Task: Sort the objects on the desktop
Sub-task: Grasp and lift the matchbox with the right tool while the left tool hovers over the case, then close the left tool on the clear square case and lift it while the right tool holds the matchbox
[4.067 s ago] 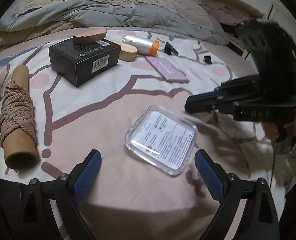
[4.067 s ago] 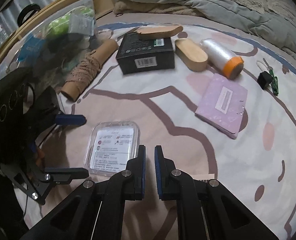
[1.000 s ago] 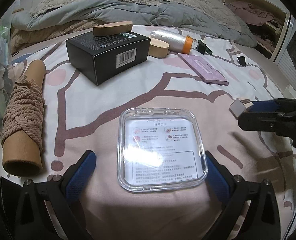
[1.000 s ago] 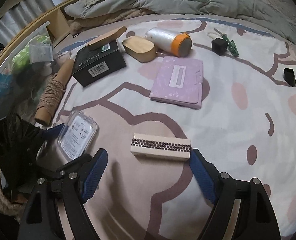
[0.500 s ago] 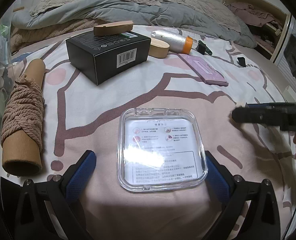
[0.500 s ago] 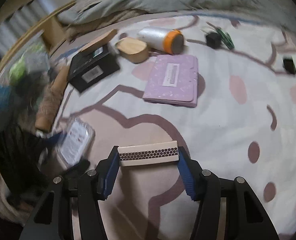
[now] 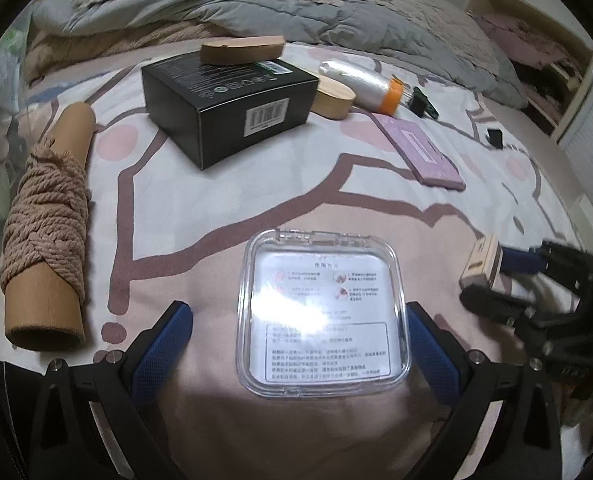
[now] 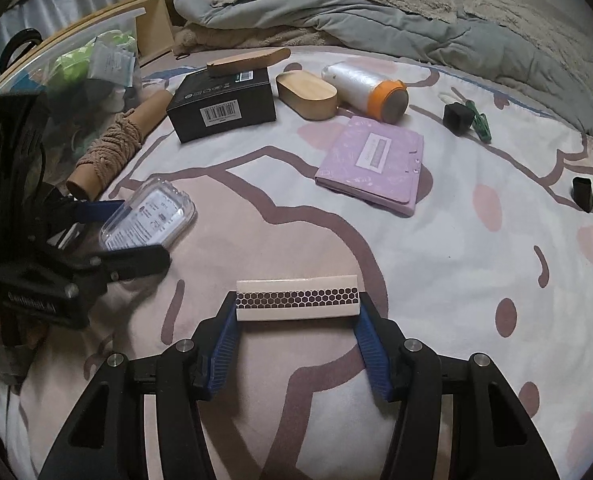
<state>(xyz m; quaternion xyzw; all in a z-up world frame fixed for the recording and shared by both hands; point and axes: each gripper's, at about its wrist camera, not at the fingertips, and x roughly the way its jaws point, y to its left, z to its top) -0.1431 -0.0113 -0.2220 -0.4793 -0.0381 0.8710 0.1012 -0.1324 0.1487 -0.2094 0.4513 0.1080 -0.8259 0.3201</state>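
Currently the right gripper (image 8: 297, 322) enters from the bottom centre of the right wrist view, angled down toward the bedspread (image 8: 476, 264). Its jaws have just been closing, and the blue pads (image 8: 225, 334) press on both short ends of the matchbox (image 8: 297, 298), which lies crosswise between them with the honeycomb striking strip facing the camera.

The left gripper (image 7: 299, 350) enters from the bottom of the left wrist view, also angled downward. Its jaws stand wide, one blue pad on each side of the clear plastic case (image 7: 321, 314); the right pad is just beside the case edge, the left pad is apart from it. The case lies flat on the bedspread, printed label up.

At lower left of the right wrist view, the left gripper shows side-on with the case between its fingers. The black box (image 8: 223, 106), rope spool (image 8: 114, 148) and purple notebook (image 8: 372, 164) lie in the upper half
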